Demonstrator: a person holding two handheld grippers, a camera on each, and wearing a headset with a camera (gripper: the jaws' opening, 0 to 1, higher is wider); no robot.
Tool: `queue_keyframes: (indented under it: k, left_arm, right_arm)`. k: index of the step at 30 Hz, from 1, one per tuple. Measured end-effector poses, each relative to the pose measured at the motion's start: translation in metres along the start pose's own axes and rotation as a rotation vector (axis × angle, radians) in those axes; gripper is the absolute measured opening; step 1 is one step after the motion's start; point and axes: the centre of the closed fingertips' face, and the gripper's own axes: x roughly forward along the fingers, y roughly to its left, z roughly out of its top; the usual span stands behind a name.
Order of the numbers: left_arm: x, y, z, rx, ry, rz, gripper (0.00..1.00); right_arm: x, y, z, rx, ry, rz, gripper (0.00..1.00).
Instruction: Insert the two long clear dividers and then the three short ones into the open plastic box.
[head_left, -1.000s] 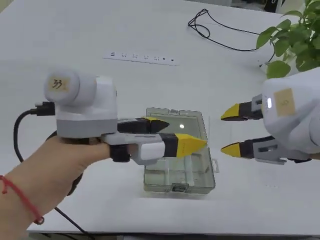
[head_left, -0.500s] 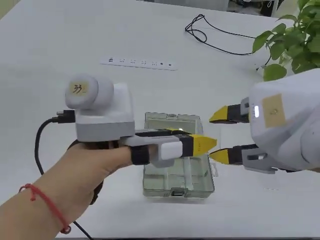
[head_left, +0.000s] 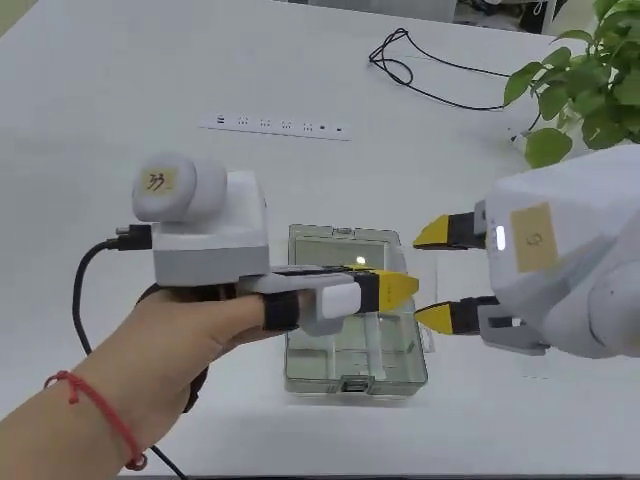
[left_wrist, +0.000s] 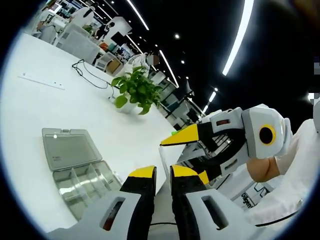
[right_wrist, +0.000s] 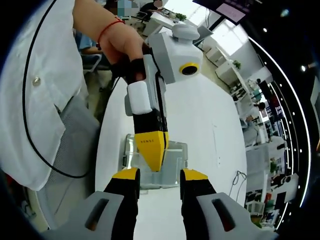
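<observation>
The open plastic box (head_left: 345, 385) was set near the front edge of the white tabletop (head_left: 120, 80). Its lid (head_left: 340, 243) was folded back flat on the far side, so that the box was left free from above.

The left tongs (head_left: 398, 287), gripped in a hand (head_left: 190, 335), were held over the right half of the box, with the tips pointed toward the right tongs (head_left: 438, 275). Their jaws were drawn almost together, and a narrow slit was left between them in the left gripper view. Nothing could be made out in that slit, though a thin clear strip would be hard to see there.

The right tongs were held just beside the box's right edge, above the tabletop. Their jaws were spread wide and empty, one above the other in the head view. They were aimed back at the left tongs, a pose judged to suit a hand-over or the steadying of whatever was to be lowered into the box.

Faint partition lines (left_wrist: 82, 182) were seen inside the box in the left gripper view, so some dividers were judged to be seated already. How many could not be counted through the clear plastic.

A power strip (head_left: 275, 126), a looped black cable (head_left: 430, 75) and a potted plant (head_left: 580, 80) were left well apart at the far side, out of the working area.
</observation>
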Motion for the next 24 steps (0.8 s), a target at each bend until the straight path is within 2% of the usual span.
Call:
queue_keyframes:
  k: [6,18,21,22,24]
  left_arm:
    - [0.0009,-0.0011,-0.0015,-0.010,0.003,-0.009,0.00]
    - [0.0005,-0.0010,-0.0025,-0.056,-0.010,-0.009,0.00]
    - [0.0001,0.0000,-0.0018,-0.052,-0.014,-0.004,0.00]
    - [-0.0008,0.0011,-0.0012,-0.029,-0.014,0.003,0.00]
    - [-0.0023,0.0011,-0.0002,-0.030,-0.012,0.003,0.00]
  right_arm:
    - [0.0006,0.0006,-0.0004,-0.004,0.007,-0.002,0.33]
    - [0.0027,0.0018,-0.0004,-0.020,0.012,-0.009,0.33]
    - [0.0029,0.0008,-0.0001,-0.019,0.011,-0.013,0.34]
    - [0.0028,0.0005,-0.0001,-0.019,0.011,-0.013,0.34]
    - [0.0000,-0.0009,0.0014,0.000,-0.006,-0.008,0.35]
